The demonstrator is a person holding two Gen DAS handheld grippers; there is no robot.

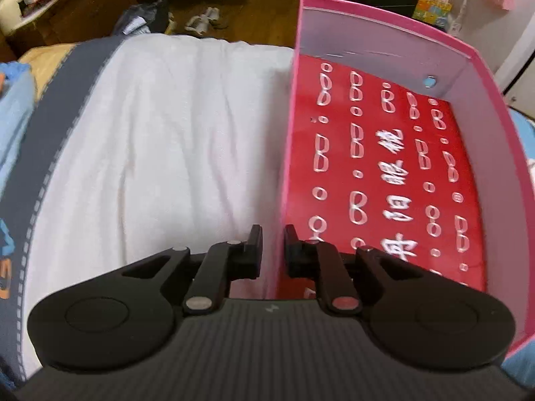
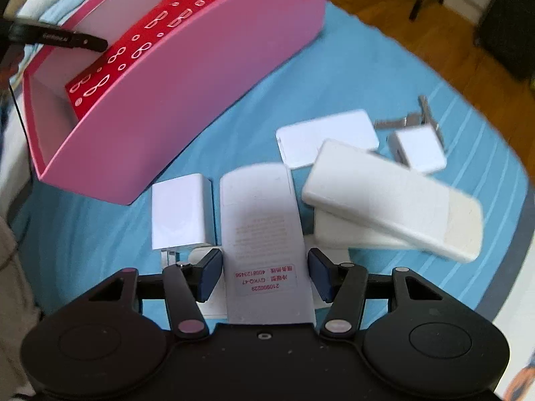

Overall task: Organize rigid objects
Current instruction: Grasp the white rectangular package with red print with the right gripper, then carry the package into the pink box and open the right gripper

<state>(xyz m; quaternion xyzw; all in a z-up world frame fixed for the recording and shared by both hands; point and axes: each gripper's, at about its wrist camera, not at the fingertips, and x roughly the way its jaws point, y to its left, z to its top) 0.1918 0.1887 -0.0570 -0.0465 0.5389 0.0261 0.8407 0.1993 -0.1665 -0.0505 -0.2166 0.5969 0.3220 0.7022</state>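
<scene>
1. A pink box lies open-topped on the blue bedspread at the far left, with pale inner walls and a red glasses-patterned card lying inside it.
2. A white remote lies face down in the near middle, its label upward.
3. A white charger sits just left of the remote.
4. A second remote rests tilted across another white item, to the right.
5. A flat white card and a small plug adapter lie farther right.
</scene>
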